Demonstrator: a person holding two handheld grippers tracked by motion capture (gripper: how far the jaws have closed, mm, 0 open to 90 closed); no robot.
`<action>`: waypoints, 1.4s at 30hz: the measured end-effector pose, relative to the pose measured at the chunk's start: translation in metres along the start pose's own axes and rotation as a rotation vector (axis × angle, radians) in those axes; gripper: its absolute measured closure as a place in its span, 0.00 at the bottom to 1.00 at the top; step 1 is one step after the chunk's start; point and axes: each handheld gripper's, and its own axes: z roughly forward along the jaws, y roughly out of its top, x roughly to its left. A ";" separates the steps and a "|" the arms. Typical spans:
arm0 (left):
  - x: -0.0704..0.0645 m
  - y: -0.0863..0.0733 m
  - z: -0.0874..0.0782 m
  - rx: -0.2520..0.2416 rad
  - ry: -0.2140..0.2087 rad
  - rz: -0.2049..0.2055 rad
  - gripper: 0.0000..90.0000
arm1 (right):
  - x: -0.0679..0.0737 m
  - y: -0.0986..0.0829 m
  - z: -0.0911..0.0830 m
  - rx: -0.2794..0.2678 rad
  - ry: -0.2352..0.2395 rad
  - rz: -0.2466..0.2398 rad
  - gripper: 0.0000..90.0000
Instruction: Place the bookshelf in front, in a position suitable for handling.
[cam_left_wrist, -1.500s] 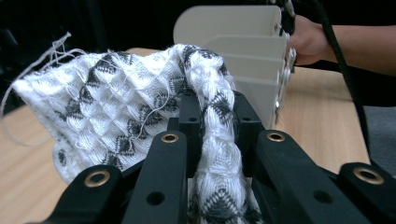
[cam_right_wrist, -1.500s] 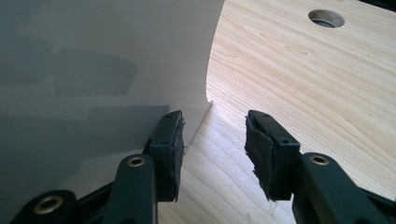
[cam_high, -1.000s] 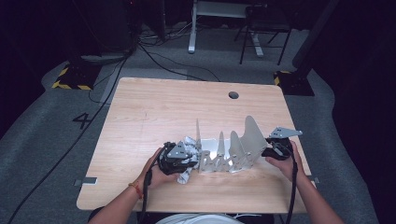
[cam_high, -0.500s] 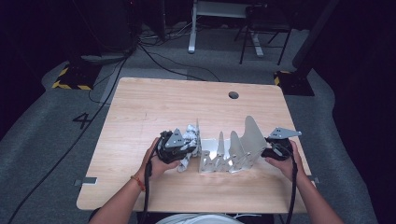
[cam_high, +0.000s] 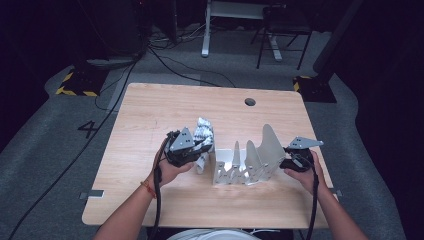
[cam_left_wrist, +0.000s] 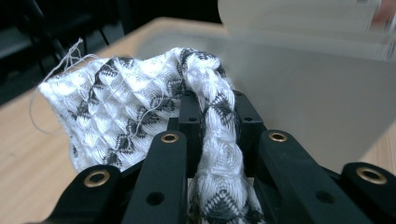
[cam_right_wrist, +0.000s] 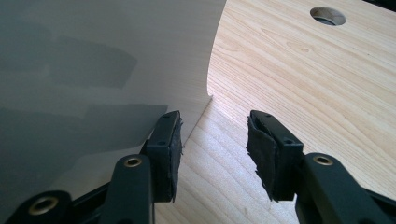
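While braced at its tall end, metal divider rack (cam_high: 250, 162) standing mid-table (cam_high: 150, 110), ready for loading.
Right gripper (cam_right_wrist: 212, 156) gaping beside the end plate, gripping nothing; left gripper (cam_left_wrist: 217, 121) clamped on bunched black-and-white knit cloth (cam_left_wrist: 140, 112), raised at the rack's left end for slotting in.

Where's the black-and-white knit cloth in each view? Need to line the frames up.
High view: knit cloth sits left of centre on the table, held by the left tool, just left of the grey metal divider rack.
Left gripper view: it takes up the centre and left, pinched between the black jaws.
Right gripper view: not in it.
Shared landmark: the rack's grey panels, at upper right in the left gripper view and at left in the right gripper view.
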 end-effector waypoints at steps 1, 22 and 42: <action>-0.001 -0.005 0.002 0.023 -0.009 0.001 0.87 | 0.000 0.000 0.000 0.002 0.002 0.004 0.61; -0.026 -0.037 0.011 0.148 -0.118 0.019 0.87 | 0.000 -0.002 0.000 0.015 0.006 -0.020 0.61; -0.044 -0.005 -0.032 -0.110 -0.160 0.105 0.87 | 0.000 -0.003 0.003 0.023 0.015 -0.023 0.61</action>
